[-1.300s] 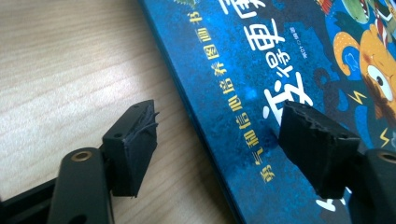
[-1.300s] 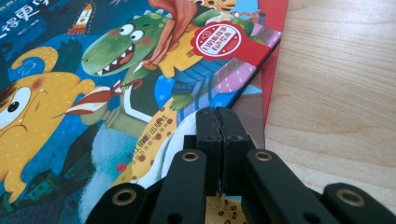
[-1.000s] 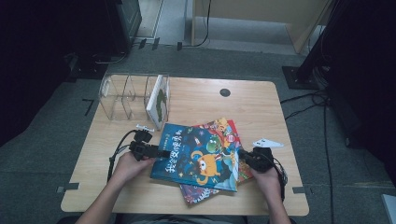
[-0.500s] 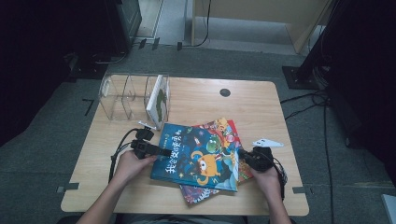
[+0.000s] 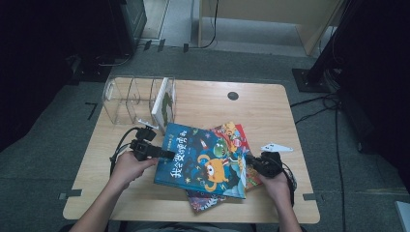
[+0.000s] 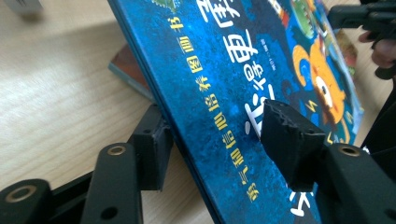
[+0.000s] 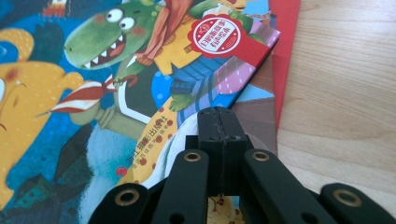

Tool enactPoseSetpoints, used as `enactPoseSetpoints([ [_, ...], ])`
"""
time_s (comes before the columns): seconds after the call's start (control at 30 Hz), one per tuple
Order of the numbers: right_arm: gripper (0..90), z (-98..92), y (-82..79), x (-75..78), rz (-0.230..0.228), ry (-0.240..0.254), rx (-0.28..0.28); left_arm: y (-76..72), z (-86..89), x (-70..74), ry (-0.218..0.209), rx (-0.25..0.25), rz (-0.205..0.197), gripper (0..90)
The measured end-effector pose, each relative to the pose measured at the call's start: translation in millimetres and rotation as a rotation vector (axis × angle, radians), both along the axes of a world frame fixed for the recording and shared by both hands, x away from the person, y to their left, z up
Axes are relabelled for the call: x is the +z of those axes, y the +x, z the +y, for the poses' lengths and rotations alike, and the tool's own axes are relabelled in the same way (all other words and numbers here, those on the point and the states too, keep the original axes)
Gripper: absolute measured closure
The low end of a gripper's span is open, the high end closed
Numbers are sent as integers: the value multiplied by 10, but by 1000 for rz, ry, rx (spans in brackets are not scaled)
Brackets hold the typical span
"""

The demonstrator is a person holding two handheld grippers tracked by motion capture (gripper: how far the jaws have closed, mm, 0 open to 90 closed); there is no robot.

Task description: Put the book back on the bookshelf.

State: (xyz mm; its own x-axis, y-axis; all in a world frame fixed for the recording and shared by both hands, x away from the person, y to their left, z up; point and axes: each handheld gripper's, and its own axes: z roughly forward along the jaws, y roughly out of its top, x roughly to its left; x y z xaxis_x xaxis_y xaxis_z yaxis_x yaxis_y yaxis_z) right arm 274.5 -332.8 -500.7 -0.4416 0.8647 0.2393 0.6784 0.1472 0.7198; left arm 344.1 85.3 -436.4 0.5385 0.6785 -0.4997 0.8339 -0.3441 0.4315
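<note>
The step in hand looks like lifting the top book off the pile: the left claw [image 5: 167, 154] straddles the spine edge of the blue picture book [image 5: 205, 162], one pad under the cover and one over it, and its jaws have just been closing with that book between them. In the left gripper view the upper pad [image 6: 289, 135] lies against the blue cover and the lower pad [image 6: 152, 154] sits right at the underside, so the grip seems nearly made, though I cannot tell whether both pads press firmly. The book's near edge tilts up from the worktop [image 5: 270, 104], its far side resting on the other books [image 5: 239, 140] stacked beneath. The right claw [image 7: 219, 119] is fully closed on nothing, its tip resting on the pile at the book's opposite edge, apparently steadying it. Beyond the left claw stands the clear divider rack [image 5: 130, 99], one book [image 5: 164, 101] already upright in it. Next, I judge, the left claw must finish clamping, raise the book clear, turn it upright and carry it to a free slot.
</note>
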Motion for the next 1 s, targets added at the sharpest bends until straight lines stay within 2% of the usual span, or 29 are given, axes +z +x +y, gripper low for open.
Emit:
enactPoseSetpoints([
  [0.27,900,74,15,-5,-6,2,31,44,41,296,-31,-10,19,539],
  [0.4,900,153,56,0,-11,-11,64,81,13,485,-6,-29,23,544],
  [0.53,900,237,82,7,-20,-29,85,104,4,651,-15,-26,30,576],
  [0.8,900,373,158,10,-20,-30,135,191,-21,905,10,-21,48,613],
  [0.9,900,435,193,10,-23,-32,152,235,-55,970,-9,-30,69,644],
  [1.0,900,493,219,-1,-33,-23,181,251,-155,1010,23,-48,77,655],
])
